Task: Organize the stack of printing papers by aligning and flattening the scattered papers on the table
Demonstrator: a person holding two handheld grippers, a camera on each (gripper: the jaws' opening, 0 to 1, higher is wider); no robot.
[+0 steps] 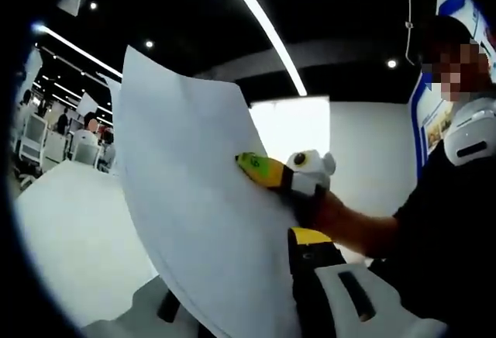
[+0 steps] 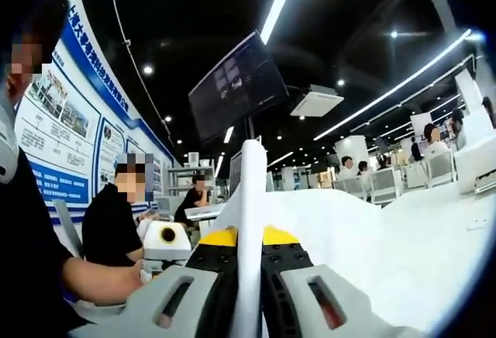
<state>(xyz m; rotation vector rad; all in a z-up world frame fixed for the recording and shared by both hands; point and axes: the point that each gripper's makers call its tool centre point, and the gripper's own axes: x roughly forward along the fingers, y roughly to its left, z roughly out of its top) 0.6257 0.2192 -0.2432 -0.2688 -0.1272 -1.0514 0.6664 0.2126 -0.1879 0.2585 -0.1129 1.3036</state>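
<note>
I hold the paper stack (image 1: 194,214) lifted off the white table (image 1: 70,237), standing almost upright, so it is not yet flat on the table. My right gripper (image 2: 249,260) is clenched on the edge of the stack (image 2: 252,222); I see the sheets pressed between its yellow-tipped jaws. In the left gripper view the paper covers most of my left gripper (image 1: 232,307), so I cannot tell if it grasps. I judge the aligning is in progress, and laying down and flattening remain
</note>
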